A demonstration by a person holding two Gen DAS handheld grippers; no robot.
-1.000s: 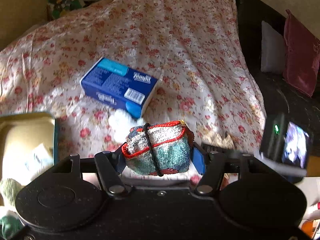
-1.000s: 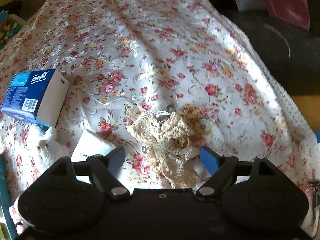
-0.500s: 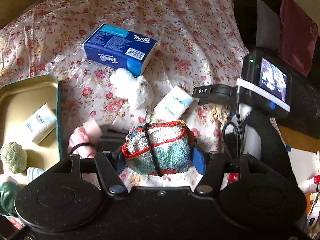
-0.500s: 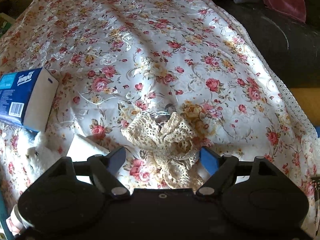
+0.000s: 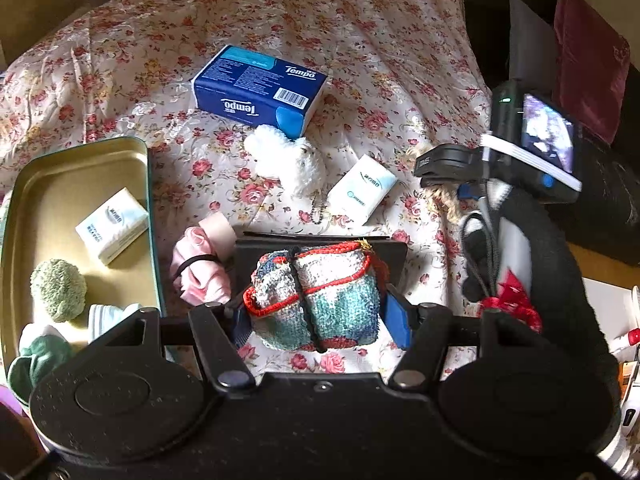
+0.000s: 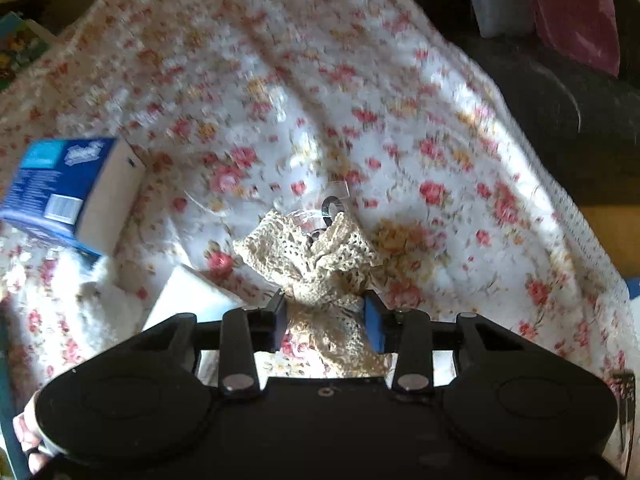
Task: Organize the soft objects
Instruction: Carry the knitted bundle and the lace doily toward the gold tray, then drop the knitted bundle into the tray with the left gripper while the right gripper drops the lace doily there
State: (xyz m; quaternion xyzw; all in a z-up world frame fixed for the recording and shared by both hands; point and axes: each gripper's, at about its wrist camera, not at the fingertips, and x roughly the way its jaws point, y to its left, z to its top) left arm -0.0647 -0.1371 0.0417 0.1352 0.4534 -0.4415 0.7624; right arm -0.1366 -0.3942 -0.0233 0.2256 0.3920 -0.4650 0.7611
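My left hand-held gripper [image 5: 316, 312] is clamped on the knitted bundle [image 5: 316, 300], held above the bed [image 5: 360, 20] just right of the tin tray [image 5: 80, 168]. My right hand-held gripper [image 6: 325, 322] is clamped on the cream lace piece [image 6: 320, 264], which lies on the floral bedspread near the bed's right edge.

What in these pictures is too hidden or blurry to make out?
- Right wrist view: print on the blue tissue box is smeared by motion blur.
- Left wrist view: the green cloth in the tin tray is cut off by the left tongs.
- Left wrist view: the dark item behind the knitted bundle is mostly covered.
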